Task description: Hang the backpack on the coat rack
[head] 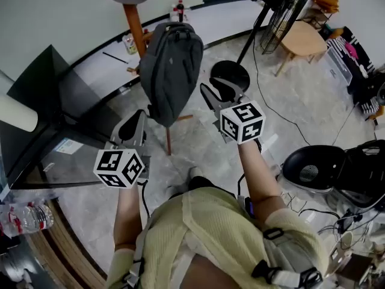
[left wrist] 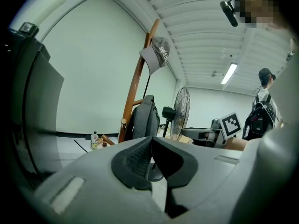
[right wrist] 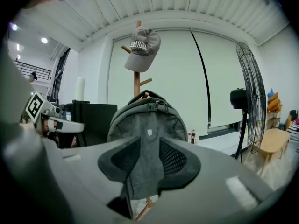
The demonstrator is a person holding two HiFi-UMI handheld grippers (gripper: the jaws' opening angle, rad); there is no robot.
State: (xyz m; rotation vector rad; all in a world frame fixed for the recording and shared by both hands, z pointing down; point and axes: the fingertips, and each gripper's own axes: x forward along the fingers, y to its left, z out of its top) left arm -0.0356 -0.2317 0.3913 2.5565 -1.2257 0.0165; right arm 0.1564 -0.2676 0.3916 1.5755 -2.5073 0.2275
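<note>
Backpack [head: 171,71] hangs on the rack [head: 135,29], below a cap [right wrist: 141,48] with illegible lettering. Left hand-held gripper [left wrist: 150,141]: closed, empty. Right hand-held gripper [right wrist: 149,146]: partly open, empty, facing the backpack.

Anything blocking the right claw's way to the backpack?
Nothing visible does. The backpack hangs on the coat rack straight ahead of the right claw, whose jaws stand apart and empty.
</note>
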